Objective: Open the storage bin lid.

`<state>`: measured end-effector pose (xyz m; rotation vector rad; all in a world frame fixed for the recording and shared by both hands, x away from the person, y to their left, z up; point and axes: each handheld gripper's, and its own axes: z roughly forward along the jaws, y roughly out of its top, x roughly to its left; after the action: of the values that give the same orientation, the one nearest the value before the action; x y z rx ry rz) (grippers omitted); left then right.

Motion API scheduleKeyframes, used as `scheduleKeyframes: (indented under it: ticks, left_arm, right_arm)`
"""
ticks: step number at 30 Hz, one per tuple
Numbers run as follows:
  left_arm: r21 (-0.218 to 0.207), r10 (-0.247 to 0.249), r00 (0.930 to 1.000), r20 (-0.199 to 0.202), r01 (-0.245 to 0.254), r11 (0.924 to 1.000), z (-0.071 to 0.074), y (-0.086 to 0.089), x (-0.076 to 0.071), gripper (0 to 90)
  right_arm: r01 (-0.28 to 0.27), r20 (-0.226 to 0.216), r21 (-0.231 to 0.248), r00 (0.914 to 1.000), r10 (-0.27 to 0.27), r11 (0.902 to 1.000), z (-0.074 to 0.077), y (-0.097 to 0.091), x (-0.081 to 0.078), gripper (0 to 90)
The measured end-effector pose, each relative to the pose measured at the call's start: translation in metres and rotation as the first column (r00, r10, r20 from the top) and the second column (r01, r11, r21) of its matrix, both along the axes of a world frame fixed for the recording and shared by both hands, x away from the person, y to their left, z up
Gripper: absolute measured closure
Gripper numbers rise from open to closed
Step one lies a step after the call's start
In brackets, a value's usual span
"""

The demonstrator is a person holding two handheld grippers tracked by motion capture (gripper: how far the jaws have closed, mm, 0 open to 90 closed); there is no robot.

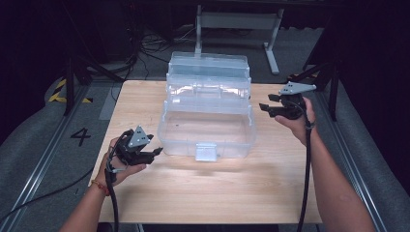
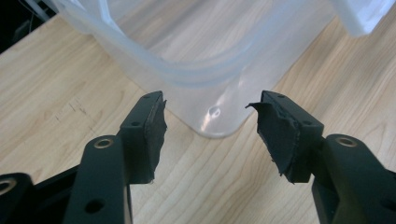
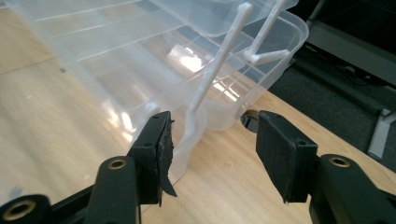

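Left gripper [image 1: 155, 153] sits near the tabletop's [image 1: 241, 193] front-left corner, jaws wide apart and holding nothing, just off the front-left corner of the clear plastic cantilever-tray storage box [image 1: 208, 128]. The box stands mid-tabletop, trays fanned open toward the far edge. Right gripper [image 1: 266, 107] hovers by its right side, jaws also spread and empty. Looks like nothing's grabbed yet, so closing it up is all still to do.
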<state>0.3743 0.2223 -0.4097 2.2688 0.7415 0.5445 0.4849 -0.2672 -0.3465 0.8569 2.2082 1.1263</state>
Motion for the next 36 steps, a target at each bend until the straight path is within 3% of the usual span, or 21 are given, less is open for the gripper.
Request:
scheduleKeyframes:
  ticks: [9,20,28,32,36]
  left_arm:
    - [0.023,0.010,0.9998,-0.016,-0.010,0.9997,-0.011,0.006,-0.004,37.1]
    - [0.064,0.000,0.9978,-0.066,0.004,0.9979,-0.029,0.013,-0.009,32.9]
    - [0.056,0.012,0.9957,-0.092,-0.007,0.9984,-0.034,0.020,-0.013,26.1]
    - [0.034,0.019,0.9936,-0.112,-0.015,0.9993,-0.037,0.025,-0.014,22.9]
    - [0.048,0.025,0.9919,-0.124,-0.019,0.9987,-0.043,0.027,-0.017,21.5]
  right_arm:
    - [-0.018,-0.009,-0.018,0.9998,0.018,0.9997,-0.021,-0.010,-0.034,44.7]
    - [-0.015,-0.016,-0.047,0.9998,0.014,0.9988,-0.040,-0.029,-0.071,40.7]
    - [-0.004,-0.011,-0.087,0.9999,0.003,0.9962,-0.058,-0.042,-0.097,36.3]
    - [-0.008,-0.028,-0.097,0.9996,0.005,0.9952,-0.071,-0.048,-0.110,33.8]
    - [0.014,-0.054,-0.107,0.9983,-0.020,0.9941,-0.086,-0.054,-0.121,31.8]
